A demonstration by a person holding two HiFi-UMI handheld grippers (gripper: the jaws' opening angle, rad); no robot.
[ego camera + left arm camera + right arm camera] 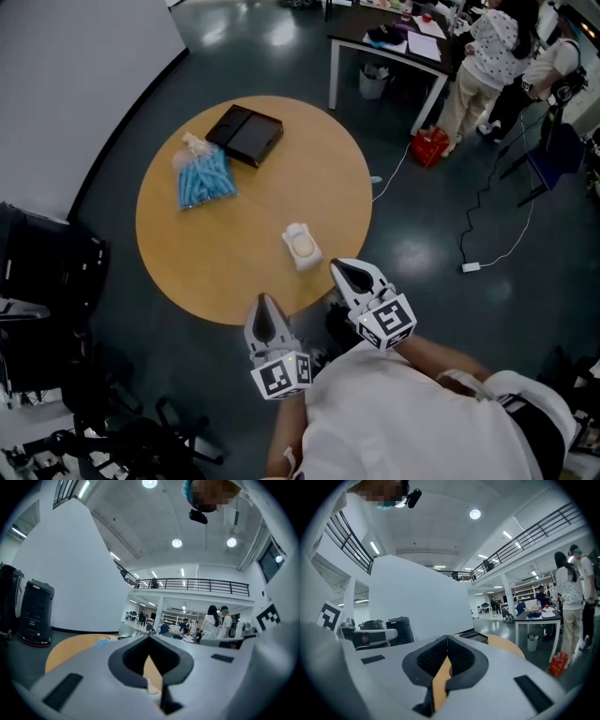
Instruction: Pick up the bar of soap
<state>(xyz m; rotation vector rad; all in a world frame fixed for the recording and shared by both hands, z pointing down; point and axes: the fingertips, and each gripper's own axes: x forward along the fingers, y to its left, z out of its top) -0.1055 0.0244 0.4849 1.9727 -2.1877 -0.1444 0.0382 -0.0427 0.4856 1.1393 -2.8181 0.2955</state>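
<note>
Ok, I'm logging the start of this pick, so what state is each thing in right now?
Left gripper: shut, empty.
Right gripper: shut, empty.
Soap: lying on the table, untouched.
Black box: closed, flat on the table.
Blue bag: lying on the table, neck bunched.

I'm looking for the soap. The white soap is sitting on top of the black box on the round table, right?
Not quite: the white bar of soap lies on the bare wood of the round table, near the person's edge, apart from the black box. The head view shows it.
</note>
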